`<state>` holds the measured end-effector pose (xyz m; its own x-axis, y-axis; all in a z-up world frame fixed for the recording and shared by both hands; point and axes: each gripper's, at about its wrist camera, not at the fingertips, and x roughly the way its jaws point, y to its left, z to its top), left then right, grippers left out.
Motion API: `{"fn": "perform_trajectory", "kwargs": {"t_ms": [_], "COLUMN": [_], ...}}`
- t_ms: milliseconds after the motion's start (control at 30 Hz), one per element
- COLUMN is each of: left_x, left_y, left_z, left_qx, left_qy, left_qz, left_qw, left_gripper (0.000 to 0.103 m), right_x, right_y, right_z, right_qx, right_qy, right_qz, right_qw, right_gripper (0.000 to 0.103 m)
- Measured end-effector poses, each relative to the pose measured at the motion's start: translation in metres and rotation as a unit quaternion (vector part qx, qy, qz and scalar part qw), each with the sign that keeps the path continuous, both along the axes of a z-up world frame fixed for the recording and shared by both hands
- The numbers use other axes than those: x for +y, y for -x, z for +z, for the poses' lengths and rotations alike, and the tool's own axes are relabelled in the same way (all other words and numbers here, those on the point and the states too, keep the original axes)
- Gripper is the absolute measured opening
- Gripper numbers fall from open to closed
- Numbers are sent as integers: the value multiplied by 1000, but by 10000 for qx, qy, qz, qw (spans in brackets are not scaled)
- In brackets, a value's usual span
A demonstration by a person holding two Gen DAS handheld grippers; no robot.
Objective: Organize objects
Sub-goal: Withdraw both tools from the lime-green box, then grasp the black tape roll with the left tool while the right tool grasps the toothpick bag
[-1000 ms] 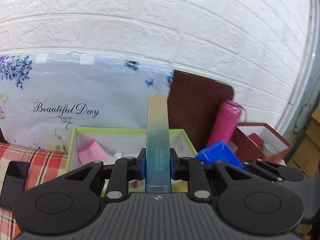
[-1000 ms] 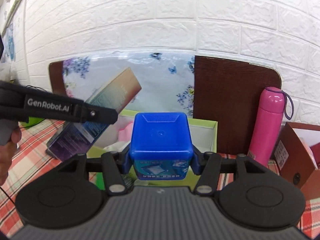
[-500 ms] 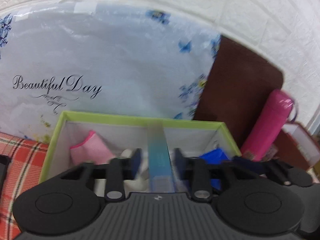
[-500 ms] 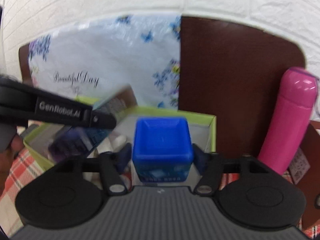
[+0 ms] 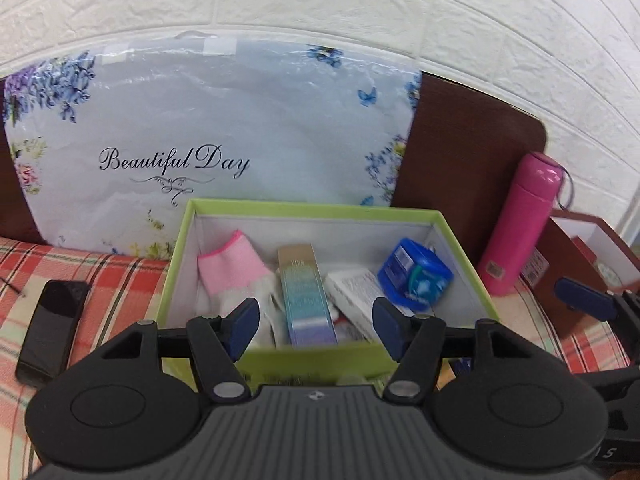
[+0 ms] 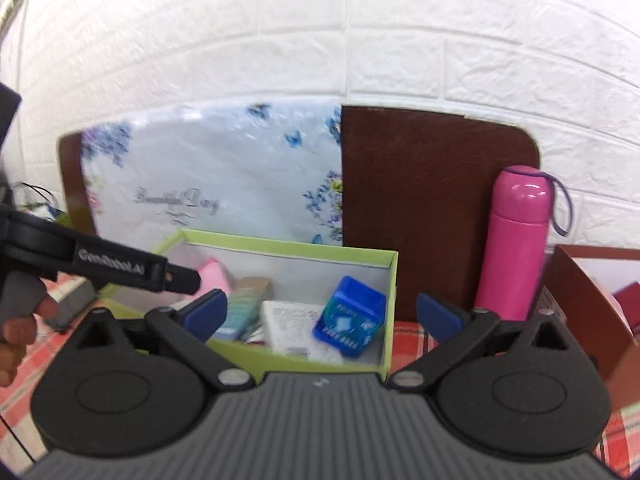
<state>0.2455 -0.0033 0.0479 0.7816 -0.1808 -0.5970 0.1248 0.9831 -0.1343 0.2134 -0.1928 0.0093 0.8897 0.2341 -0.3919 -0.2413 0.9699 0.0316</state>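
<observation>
Jaws on both of my grippers have just been opening, and neither has anything between them. My left gripper (image 5: 314, 326) stands partly spread above the near wall of the green box (image 5: 312, 362), pointing down into it; my right gripper (image 6: 320, 314) is spread as wide as it goes, held at the box's near right side. Inside the box, the tall slim carton (image 5: 306, 296) with the teal-to-purple fade lies flat along the middle, its long side running from near to far. Just right of it lies a white printed packet (image 5: 354, 292), and beyond that, in the far right corner, the blue cube-shaped container (image 5: 414, 276) rests tilted against the box wall. A pink and white sock (image 5: 234, 272) fills the left part of the box, touching the carton's left edge. The box sits on a red checked cloth (image 5: 120, 284). Left of the box a black phone (image 5: 52, 332) lies on the cloth, well apart from it. Behind the box leans a flowered plastic bag (image 5: 224, 128) reading "Beautiful Day", in front of a brown board (image 5: 468, 136). To the right stand a pink flask (image 5: 520, 224), upright, and a brown carton (image 5: 576, 276) with its top open.
</observation>
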Motion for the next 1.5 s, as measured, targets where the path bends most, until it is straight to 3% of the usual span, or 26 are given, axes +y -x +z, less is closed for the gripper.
{"fn": "perform_trajectory", "kwargs": {"t_ms": [267, 567, 833, 1033, 1100, 1200, 1233, 1267, 1333, 1367, 1500], "left_x": [-4, 10, 28, 33, 33, 33, 32, 31, 29, 29, 33], "left_y": [66, 124, 144, 134, 125, 109, 102, 97, 83, 77, 67], "left_z": [-8, -43, -83, -94, -94, -94, -95, -95, -98, -101, -106], "left_qx": [-50, 201, 631, 680, 662, 623, 619, 623, 645, 689, 692], "left_qy": [129, 281, 507, 582, 603, 660, 666, 663, 609, 572, 552], "left_qz": [-82, 9, 212, 397, 445, 481, 509, 524, 522, 527, 512], "left_qw": [9999, 9994, 9965, 9952, 9950, 9947, 9946, 9945, 9947, 9946, 9948], "left_gripper": [67, 67, 67, 67, 67, 67, 67, 67, 66, 64, 38], "right_x": [-4, 2, 9, 10, 7, 4, 4, 5, 8, 10, 14], "right_y": [85, 152, 167, 149, 139, 131, 134, 137, 142, 146, 160], "right_z": [-7, -38, -82, -104, -109, -117, -117, -115, -113, -112, -107], "right_qx": [-16, 179, 784, 1100, 1202, 1457, 1404, 1364, 1384, 1403, 1541], "right_qy": [-157, -192, -204, 90, 73, -34, 12, 83, 161, 198, 45], "right_qz": [-23, -60, -93, -283, -324, -342, -370, -361, -277, -265, -154], "right_qw": [9999, 9996, 9967, 9935, 9922, 9887, 9894, 9900, 9899, 9896, 9879], "right_gripper": [103, 103, 103, 102, 98, 81, 70, 66, 62, 60, 56]}}
